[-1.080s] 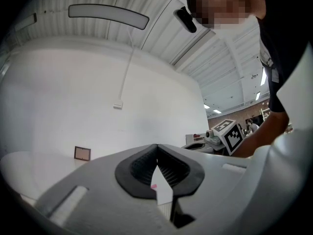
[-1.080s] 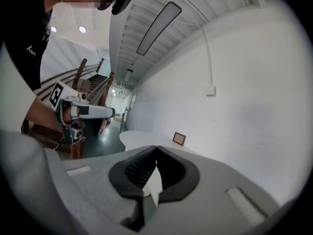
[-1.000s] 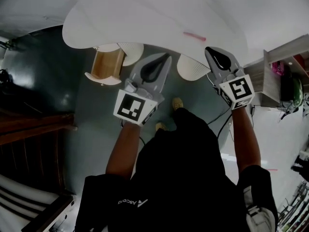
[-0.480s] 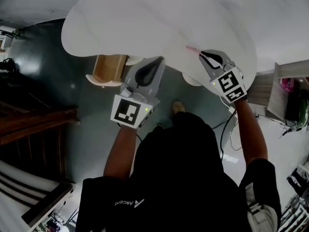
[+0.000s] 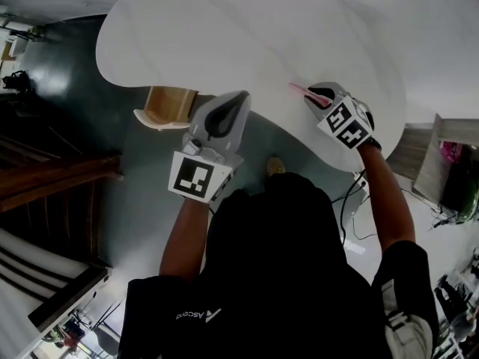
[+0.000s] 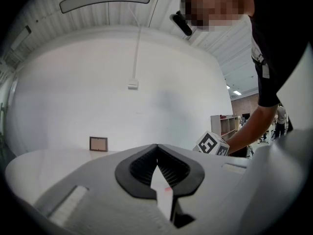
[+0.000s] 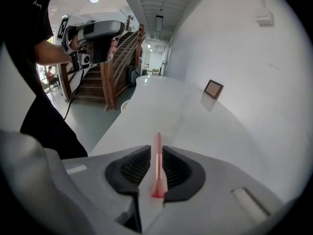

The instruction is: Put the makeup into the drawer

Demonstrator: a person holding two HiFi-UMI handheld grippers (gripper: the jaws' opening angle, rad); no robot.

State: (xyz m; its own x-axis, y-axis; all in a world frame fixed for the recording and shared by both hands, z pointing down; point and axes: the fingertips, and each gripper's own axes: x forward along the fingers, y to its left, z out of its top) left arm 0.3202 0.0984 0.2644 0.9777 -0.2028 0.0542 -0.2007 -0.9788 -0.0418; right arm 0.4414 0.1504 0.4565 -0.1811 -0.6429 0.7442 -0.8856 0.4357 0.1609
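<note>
The right gripper has its jaws clamped on a pink makeup stick, which lies on the white tabletop near its edge. The left gripper is empty, its jaws pressed together, beside the tabletop edge.

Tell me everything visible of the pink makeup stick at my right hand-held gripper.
The pink makeup stick is slender and smooth, plastic by its look, with a flared, redder end nearest the camera. It lies lengthwise between the jaws of the right hand-held gripper, which close on it from both sides; its thin end pokes out ahead over the white table. Whether it touches the table cannot be told.
</note>
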